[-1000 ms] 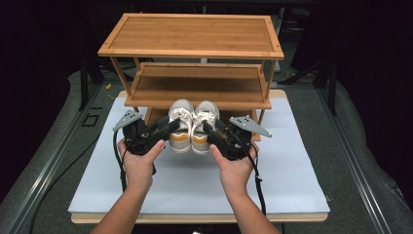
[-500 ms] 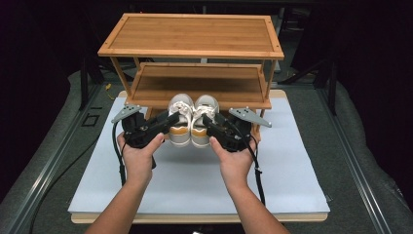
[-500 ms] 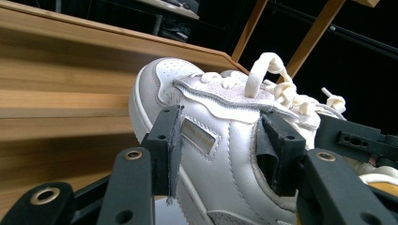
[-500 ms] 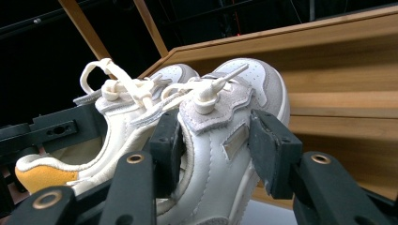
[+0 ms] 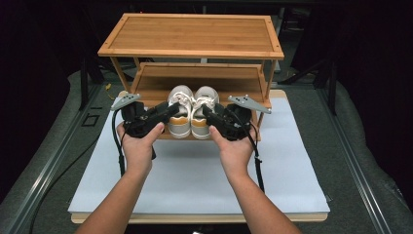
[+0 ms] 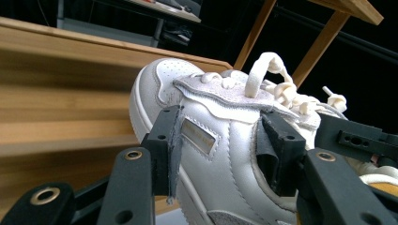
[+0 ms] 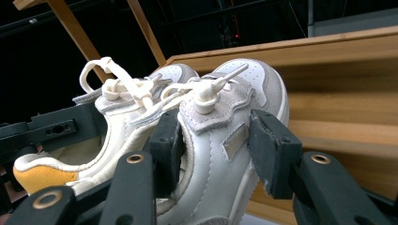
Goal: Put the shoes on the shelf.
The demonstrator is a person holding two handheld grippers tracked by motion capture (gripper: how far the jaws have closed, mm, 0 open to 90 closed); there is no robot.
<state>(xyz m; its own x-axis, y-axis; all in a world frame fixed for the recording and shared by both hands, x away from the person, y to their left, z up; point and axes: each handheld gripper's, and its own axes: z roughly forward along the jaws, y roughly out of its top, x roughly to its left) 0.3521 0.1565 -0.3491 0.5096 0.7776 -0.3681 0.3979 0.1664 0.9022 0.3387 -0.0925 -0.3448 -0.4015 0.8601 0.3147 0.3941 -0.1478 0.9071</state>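
Sliding both shoes deeper needs equal pushing: the left gripper (image 5: 168,111) is clamped on the left shoe (image 5: 179,108), the right gripper (image 5: 208,112) on the right shoe (image 5: 203,111), toes toward 12 o'clock on the lower shelf (image 5: 195,80).

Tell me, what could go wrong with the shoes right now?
1. Each gripper pinches only one shoe's side: the left gripper on the left shoe, the right gripper on the right shoe. If the hands drift apart, the pair could split or tilt.
2. The loose laces might snag.
3. The toes sit close under the rack's middle shelf and could bump it.
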